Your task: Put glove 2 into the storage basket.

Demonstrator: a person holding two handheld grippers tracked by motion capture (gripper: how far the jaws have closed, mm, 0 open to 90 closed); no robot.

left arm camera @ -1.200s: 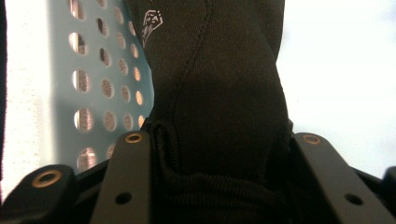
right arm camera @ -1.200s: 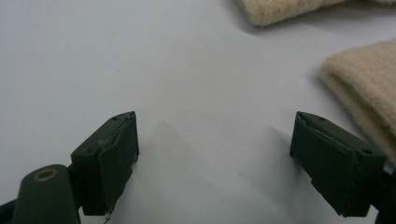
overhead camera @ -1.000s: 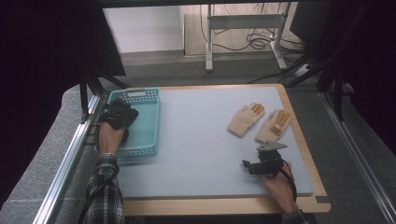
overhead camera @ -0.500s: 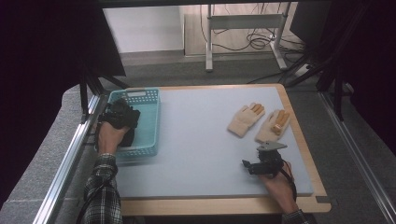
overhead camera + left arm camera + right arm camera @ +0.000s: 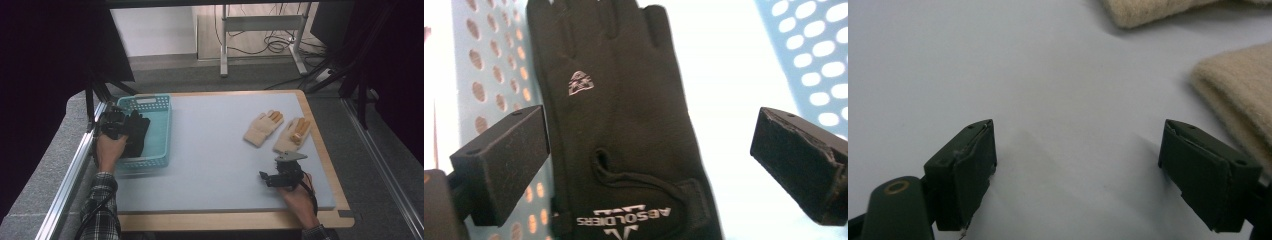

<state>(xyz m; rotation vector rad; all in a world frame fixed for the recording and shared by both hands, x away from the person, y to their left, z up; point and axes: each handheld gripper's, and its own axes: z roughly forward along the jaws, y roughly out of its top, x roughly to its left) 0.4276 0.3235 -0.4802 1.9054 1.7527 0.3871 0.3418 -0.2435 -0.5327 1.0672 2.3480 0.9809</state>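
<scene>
A person sat at the near edge of a grey-topped counter point(image 5: 215, 150), one forearm entering at each lower corner of the high view. Nearest, the right claw point(image 5: 264, 176) rested on the counter by the right edge, its jaws spread wide with nothing between them; in the right gripper view they framed bare grey surface.

Just beyond it lay two beige knit gloves with orange fingertips: the right beige glove point(image 5: 292, 135) close ahead of that claw, the left beige glove point(image 5: 262, 127) beside it, the two apart, both flat.

At the left edge, a little farther off, the left claw point(image 5: 649, 160) hovered over a teal perforated basket point(image 5: 159, 125). Its jaws had just been opening and stood wide, pads clear of the black glove point(image 5: 624, 130) that lay flat below them in the basket, printed logo upward.

Judging from this, the black glove looked delivered and the beige pair appeared next. Risks: the basket seemed blurred, so a claw brushing its rim could shove it along the counter; the soft black fabric could snag on a pad during withdrawal; and a shallow pinch on loose knit might lift only a fold, letting a beige glove slip out.
</scene>
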